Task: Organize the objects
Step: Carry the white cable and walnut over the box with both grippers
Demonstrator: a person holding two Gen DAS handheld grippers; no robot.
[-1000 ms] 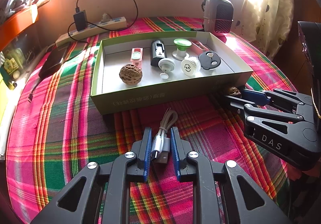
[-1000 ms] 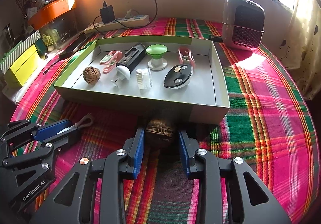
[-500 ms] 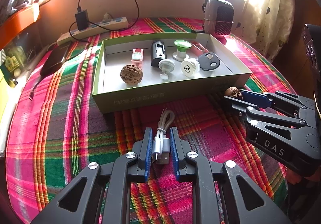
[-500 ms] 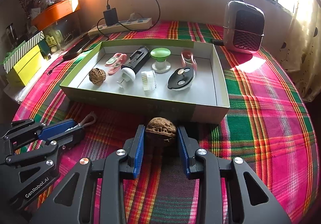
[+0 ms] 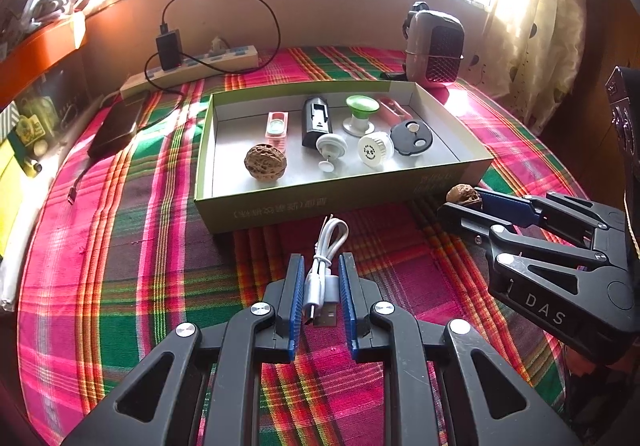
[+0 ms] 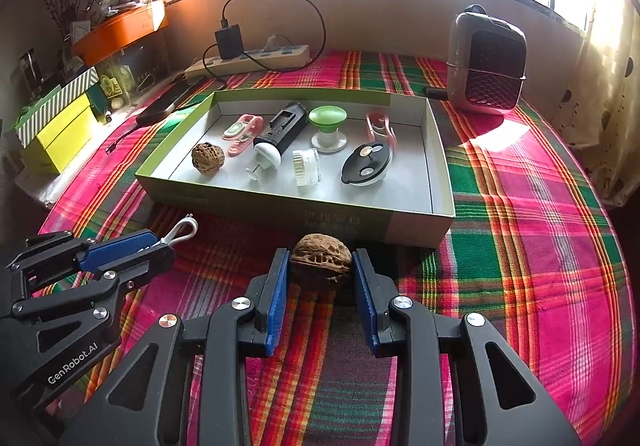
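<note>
While our left gripper [image 5: 320, 286] pinches the coiled white USB cable [image 5: 322, 270] between its blue pads, low in the middle of the left wrist view, the plugs sit between the pads and the loop pokes out ahead toward the box. Our right gripper [image 6: 320, 266] is closed on a walnut [image 6: 321, 260], its pads pressing both sides of the shell at the lower centre of the right wrist view, just in front of the box wall. Whether cable and nut rest on the cloth or hang just above it, we cannot tell.

Beyond both claws stands the shallow green box [image 6: 438, 162], holding a second walnut [image 6: 207, 159] at its left, a black cylinder [image 6: 282, 128], a green-topped knob [image 6: 328, 122], a pink clip [image 6: 242, 132] and a black round lid [image 6: 366, 164]. Around it spreads the plaid tablecloth [image 6: 520, 226]; a small heater [image 6: 486, 66] stands at upper right, and a power strip [image 6: 248, 60] lies along the far wall.
</note>
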